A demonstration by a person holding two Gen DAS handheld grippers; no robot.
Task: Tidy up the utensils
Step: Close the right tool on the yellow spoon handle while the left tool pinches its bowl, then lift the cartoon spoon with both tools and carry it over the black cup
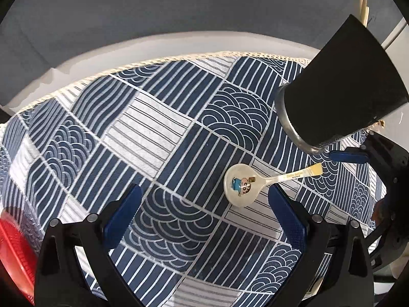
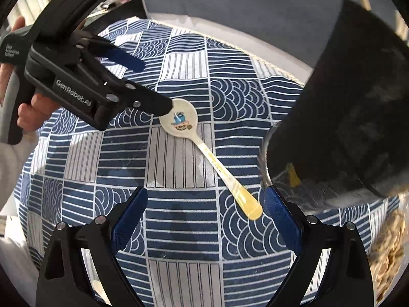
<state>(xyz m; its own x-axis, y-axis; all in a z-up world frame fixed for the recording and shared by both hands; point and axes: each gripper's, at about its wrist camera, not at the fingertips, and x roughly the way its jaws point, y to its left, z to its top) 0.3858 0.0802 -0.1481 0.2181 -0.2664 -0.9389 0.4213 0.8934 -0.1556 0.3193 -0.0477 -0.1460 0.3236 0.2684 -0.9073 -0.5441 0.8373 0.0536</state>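
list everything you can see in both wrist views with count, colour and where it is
spoon: 1, cream white with a cartoon print and yellowish handle end, lying flat on the cloth between the two grippers
holder: 1, black cup with a metal rim at its base, at the right side of the cloth
chopsticks: a few, pale wood, tips showing above the holder
tablecloth: 1, navy and white wave and stripe patches, covering the table
red object: 1, red, lower left edge of left wrist view, blurred, cannot tell what
left gripper: 1, black with blue pads, open, near the spoon bowl
right gripper: 1, black with blue pads, open, near the spoon handle
hand: 1, holding the left gripper's handle
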